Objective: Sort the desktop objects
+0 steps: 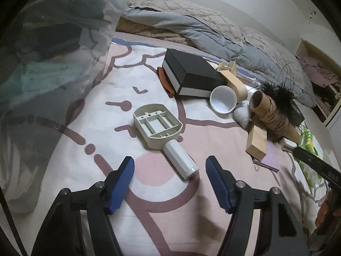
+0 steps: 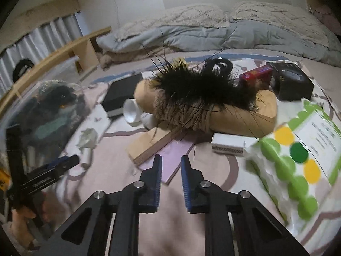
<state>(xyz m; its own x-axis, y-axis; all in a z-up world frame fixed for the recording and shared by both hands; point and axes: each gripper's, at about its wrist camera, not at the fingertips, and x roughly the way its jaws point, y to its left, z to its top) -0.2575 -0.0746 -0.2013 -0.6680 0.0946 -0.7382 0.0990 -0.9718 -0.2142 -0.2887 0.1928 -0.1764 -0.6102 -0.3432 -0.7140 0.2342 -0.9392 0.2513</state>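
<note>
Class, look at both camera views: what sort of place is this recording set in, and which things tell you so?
Most likely a bedroom. The objects lie on a patterned bedspread, with a rumpled grey duvet and pillows behind them.

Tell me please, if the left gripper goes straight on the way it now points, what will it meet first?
Most likely the white cylindrical handle of the grey plastic part. It lies on the patterned cover just ahead of the left gripper, between the lines of its open fingers. Depth is hard to judge here.
</note>
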